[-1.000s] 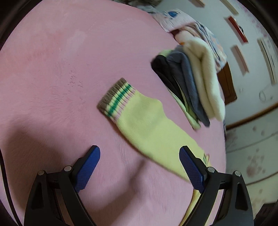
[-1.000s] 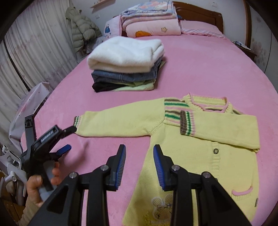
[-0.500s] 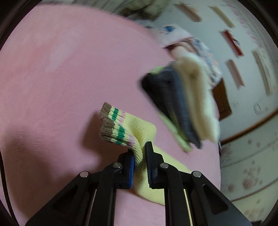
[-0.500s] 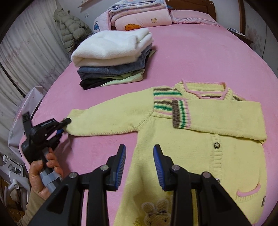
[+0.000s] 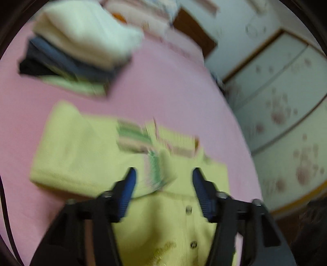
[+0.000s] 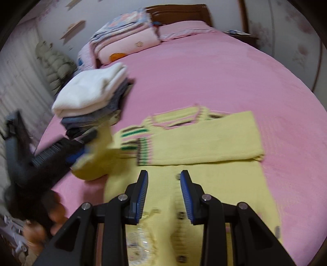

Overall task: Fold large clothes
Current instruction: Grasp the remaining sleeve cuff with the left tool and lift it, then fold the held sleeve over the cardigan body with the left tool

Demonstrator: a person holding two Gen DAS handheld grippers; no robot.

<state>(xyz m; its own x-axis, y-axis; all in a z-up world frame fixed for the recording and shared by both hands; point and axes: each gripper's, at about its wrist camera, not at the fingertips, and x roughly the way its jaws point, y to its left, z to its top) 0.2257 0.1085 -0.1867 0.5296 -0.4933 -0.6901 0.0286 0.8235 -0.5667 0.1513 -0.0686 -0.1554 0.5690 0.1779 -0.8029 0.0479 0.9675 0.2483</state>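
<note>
Yellow cardigan [image 6: 214,143] flat, collar toward headboard [image 6: 179,12]

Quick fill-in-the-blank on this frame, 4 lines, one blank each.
1. The cardigan being folded is ___ in colour.
2. The top item of the folded stack is ___.
3. The right gripper is ___ and holds nothing.
4. The bedspread under everything is ___.
Missing words: yellow; white; open; pink.
</note>
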